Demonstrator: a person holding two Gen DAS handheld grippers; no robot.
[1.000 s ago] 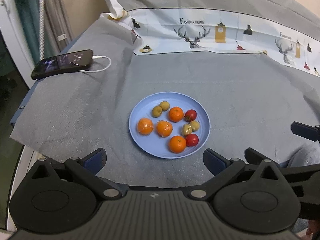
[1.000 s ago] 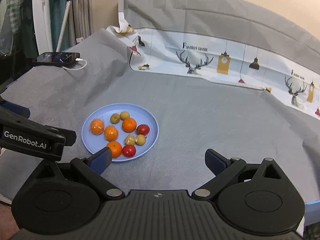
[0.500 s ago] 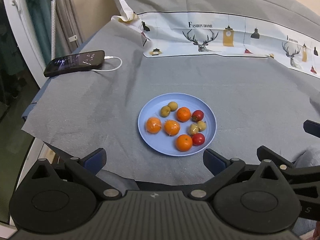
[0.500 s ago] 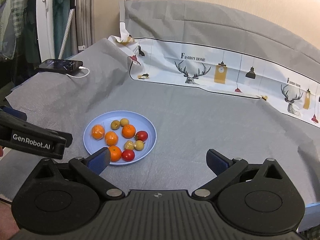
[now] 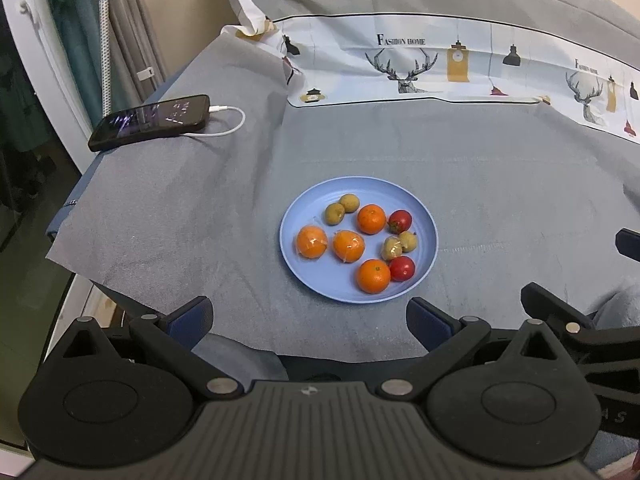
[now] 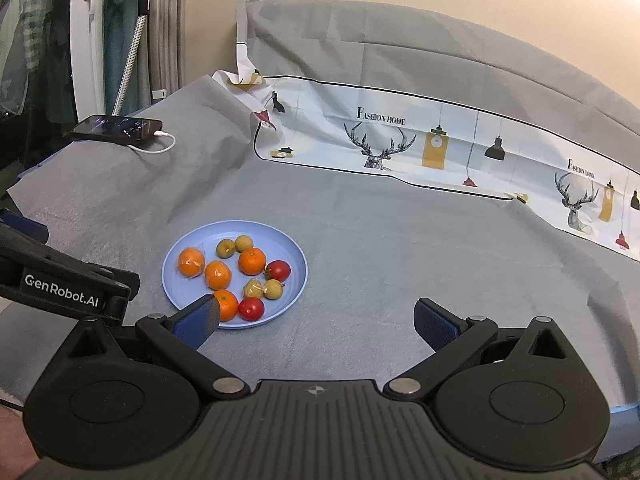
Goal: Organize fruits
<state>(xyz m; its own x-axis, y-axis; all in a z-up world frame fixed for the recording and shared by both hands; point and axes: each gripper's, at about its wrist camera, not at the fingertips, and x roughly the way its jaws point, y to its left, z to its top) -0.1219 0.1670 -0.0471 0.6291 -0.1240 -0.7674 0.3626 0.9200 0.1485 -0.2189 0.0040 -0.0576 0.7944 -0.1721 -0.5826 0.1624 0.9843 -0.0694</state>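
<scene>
Plate (image 5: 428,216): pale blue, round, flat on the grey cloth (image 5: 500,168) near the front edge of the table, and it holds all the fruit.
Oranges: four on the plate. One (image 5: 311,242) at the left edge, one (image 5: 349,245) just beside it toward the middle, one (image 5: 371,219) further back, and one (image 5: 373,276) at the near rim. The two on the left look wrapped in clear film.
Tomatoes: two small red ones. One (image 5: 400,221) touches the back orange on its right side; the other (image 5: 402,268) touches the near orange.
Small brown fruits: a pair (image 5: 342,209) at the back left of the plate, touching each other, and a second pair (image 5: 399,244) between the two tomatoes.
Left claw (image 5: 310,316): fingers spread wide, nothing between them, hanging over the near edge of the cloth just short of the plate.
Right claw (image 6: 318,318): also spread wide and empty, held to the right of the plate; in its own view its left fingertip (image 6: 198,318) overlaps the near rim and the near orange, though I cannot tell if it touches.
Phone (image 5: 150,122): dark, lying on the far left corner of the cloth, with a white cable (image 5: 228,120) plugged in, well apart from the plate.
Backdrop: a printed strip (image 5: 440,64) with deer and lamps along the back of the table.
</scene>
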